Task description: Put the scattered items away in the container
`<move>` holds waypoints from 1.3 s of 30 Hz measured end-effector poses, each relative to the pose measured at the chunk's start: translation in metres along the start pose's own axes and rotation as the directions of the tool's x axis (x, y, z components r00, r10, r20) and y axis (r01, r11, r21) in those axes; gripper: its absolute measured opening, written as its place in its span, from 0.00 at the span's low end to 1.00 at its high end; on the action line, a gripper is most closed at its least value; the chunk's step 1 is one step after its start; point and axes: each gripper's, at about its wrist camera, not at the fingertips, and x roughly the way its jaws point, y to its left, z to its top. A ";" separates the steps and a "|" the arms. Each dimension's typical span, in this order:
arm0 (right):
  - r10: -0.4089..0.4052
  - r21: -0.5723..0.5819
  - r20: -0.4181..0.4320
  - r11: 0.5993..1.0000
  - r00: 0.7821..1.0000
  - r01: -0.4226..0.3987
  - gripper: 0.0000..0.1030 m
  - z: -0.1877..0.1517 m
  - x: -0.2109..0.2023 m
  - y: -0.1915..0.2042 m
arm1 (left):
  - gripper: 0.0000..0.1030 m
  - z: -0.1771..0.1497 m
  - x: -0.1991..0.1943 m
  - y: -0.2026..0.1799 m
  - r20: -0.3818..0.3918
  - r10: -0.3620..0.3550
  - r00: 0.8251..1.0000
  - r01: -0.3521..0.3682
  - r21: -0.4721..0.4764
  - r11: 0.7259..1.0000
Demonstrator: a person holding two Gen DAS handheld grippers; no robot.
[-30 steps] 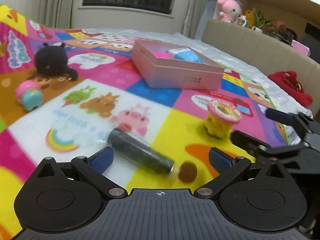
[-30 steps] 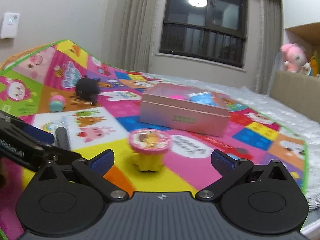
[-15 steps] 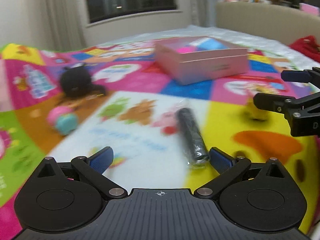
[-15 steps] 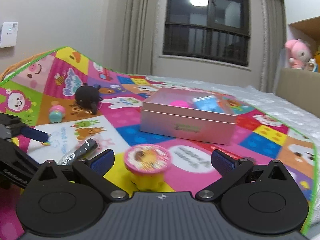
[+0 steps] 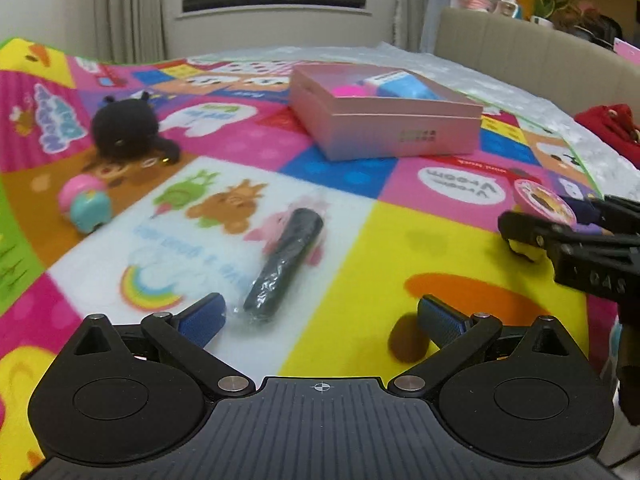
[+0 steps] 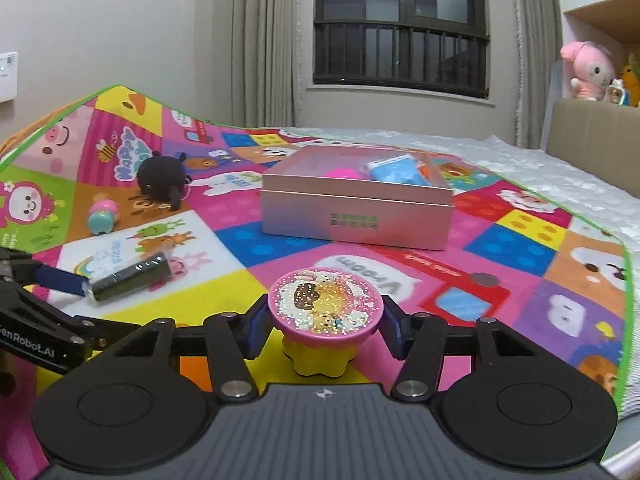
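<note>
Now my right tool [image 6: 324, 330] is clenched around the pink-lidded toy cup [image 6: 323, 304] low in the frame's centre, directly below the pink box [image 6: 356, 216], while my left tool [image 5: 318, 320] gapes, the wrapped black cylinder [image 5: 286, 266] slanting off its left finger.

Dim indoor light, fisheye-bent edges, foreground perhaps slightly blurred.

1. The pink box [image 6: 356, 216] has walls that hide most of the pink and blue items inside.
2. The right gripper [image 5: 576, 240] covers much of the pink-lidded toy [image 5: 544, 204].
3. Box label too small to read.
</note>
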 end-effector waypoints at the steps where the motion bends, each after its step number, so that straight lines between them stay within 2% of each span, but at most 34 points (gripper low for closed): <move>1: -0.004 0.000 0.003 1.000 1.000 0.004 0.54 -0.002 -0.001 -0.002 | 1.00 0.002 0.003 -0.001 0.002 -0.005 1.000 0.005 0.000 1.000; 4: -0.007 0.016 0.004 1.000 1.000 0.007 0.54 -0.006 -0.004 -0.008 | 1.00 0.009 0.010 -0.004 0.013 -0.016 1.000 0.015 0.015 1.000; 6: -0.012 0.024 0.007 1.000 1.000 0.012 0.54 -0.008 -0.005 -0.011 | 1.00 0.011 0.012 -0.007 0.031 0.005 1.000 -0.006 0.046 0.999; 9: -0.025 0.009 0.021 1.000 0.999 0.024 0.54 -0.011 -0.009 -0.011 | 1.00 0.007 0.012 -0.012 0.063 0.107 0.992 -0.114 0.113 0.987; 12: -0.025 -0.013 0.025 1.000 0.999 0.026 0.54 -0.014 -0.009 -0.009 | 1.00 0.004 0.010 -0.004 0.080 0.180 0.980 -0.188 0.121 0.975; 13: -0.025 -0.015 0.023 1.000 0.999 0.025 0.54 -0.015 -0.009 -0.009 | 1.00 0.005 0.009 0.000 0.091 0.214 0.973 -0.225 0.125 0.966; 17: -0.026 -0.011 0.013 1.000 1.000 0.026 0.57 -0.018 -0.004 -0.008 | 1.00 0.010 0.008 0.017 0.136 0.398 0.907 -0.415 0.145 0.898; 18: -0.027 -0.012 0.013 1.000 1.000 0.027 0.59 -0.019 -0.003 -0.008 | 1.00 0.011 0.006 0.021 0.127 0.403 0.906 -0.418 0.124 0.900; 19: -0.029 -0.012 0.014 1.000 0.999 0.029 0.65 -0.020 -0.003 -0.007 | 1.00 0.013 0.002 0.026 0.110 0.382 0.918 -0.392 0.090 0.916; 21: -0.035 -0.006 0.017 0.999 0.999 0.035 0.70 -0.023 -0.002 -0.008 | 1.00 0.014 -0.005 0.030 0.075 0.252 0.965 -0.252 -0.003 0.968; 23: -0.038 0.001 0.016 0.999 0.999 0.038 0.73 -0.024 0.000 -0.008 | 1.00 0.016 -0.005 0.025 0.056 0.141 0.988 -0.138 -0.056 0.989; 26: -0.048 -0.006 0.017 0.999 0.999 0.048 0.75 -0.026 0.002 -0.007 | 1.00 0.021 0.007 0.007 0.051 0.106 0.993 -0.104 -0.048 0.993; 31: -0.053 -0.029 0.038 0.998 0.998 0.054 0.77 -0.027 -0.004 -0.004 | 1.00 0.035 0.038 -0.005 0.023 0.173 0.985 -0.171 -0.068 0.983; 34: -0.064 -0.046 0.053 0.997 0.997 0.067 0.77 -0.027 -0.005 -0.002 | 1.00 0.043 0.055 0.001 -0.009 0.181 0.984 -0.180 -0.108 0.978; 36: -0.060 -0.049 0.055 0.997 0.997 0.063 0.77 -0.025 -0.006 -0.002 | 1.00 0.044 0.056 0.003 0.004 0.183 0.983 -0.182 -0.109 0.977; 37: -0.056 -0.044 0.053 0.997 0.997 0.058 0.76 -0.022 -0.005 -0.002 | 0.98 0.044 0.055 0.003 0.009 0.180 0.984 -0.178 -0.106 0.978; 39: -0.041 -0.028 0.047 0.999 0.998 0.043 0.69 -0.018 -0.004 -0.004 | 0.88 0.043 0.052 0.003 0.023 0.174 0.985 -0.171 -0.095 0.981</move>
